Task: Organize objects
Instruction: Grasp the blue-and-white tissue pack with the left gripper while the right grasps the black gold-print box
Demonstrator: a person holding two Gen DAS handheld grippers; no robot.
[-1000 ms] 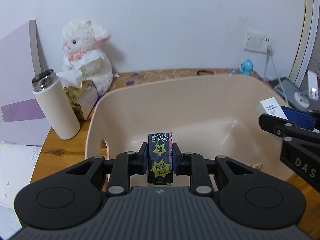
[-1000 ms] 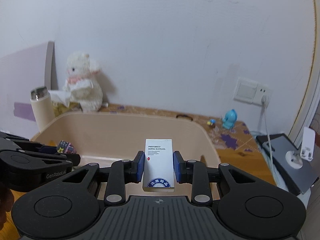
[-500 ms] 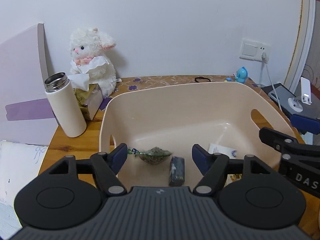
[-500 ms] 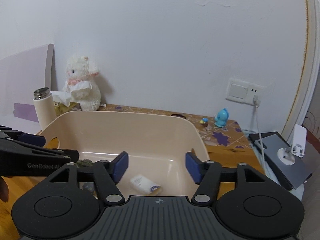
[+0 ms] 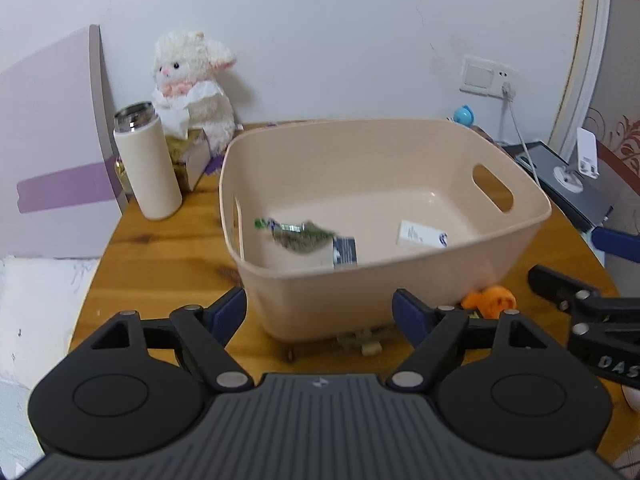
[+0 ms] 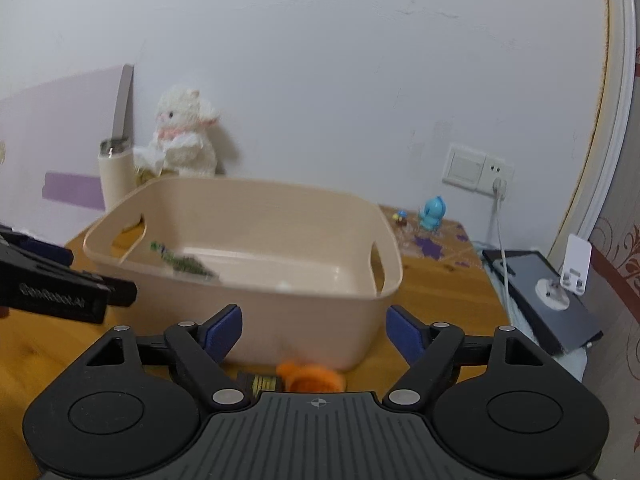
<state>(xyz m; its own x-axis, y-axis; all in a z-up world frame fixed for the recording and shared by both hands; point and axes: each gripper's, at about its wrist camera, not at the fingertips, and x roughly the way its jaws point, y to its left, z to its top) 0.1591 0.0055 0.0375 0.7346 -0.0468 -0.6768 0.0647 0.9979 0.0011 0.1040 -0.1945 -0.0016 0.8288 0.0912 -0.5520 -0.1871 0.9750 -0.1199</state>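
- The right gripper [image 6: 314, 330] has its jaws spread wide and holds nothing; just ahead of it and a little below lies an orange toy [image 6: 311, 377] on the table [image 6: 52, 344], partly hidden by the gripper's body.
- A small dark thing with a yellow band [image 6: 258, 382] lies touching or just beside the orange toy, on its left; what it is I cannot tell.
- In my judgement the orange toy is the next thing to collect, and the right gripper is the nearer: it sits almost centred between those jaws, whereas from the left gripper [image 5: 320, 312] it lies off to the right, at the near right corner of the basin [image 5: 400, 276].
- Its long axis seems to run left to right, but blur makes this uncertain.
- The left gripper's jaws are likewise wide apart and empty; a pale small clip-like piece [image 5: 362, 342] lies against the basin's near wall between them.
- Inside the basin rest a green packet [image 5: 298, 236], a dark packet [image 5: 345, 252] beside it, and a white box [image 5: 422, 235] to the right.
- Beyond the basin, at its left, stand a flask [image 5: 147, 160] and a plush lamb [image 5: 192, 88].
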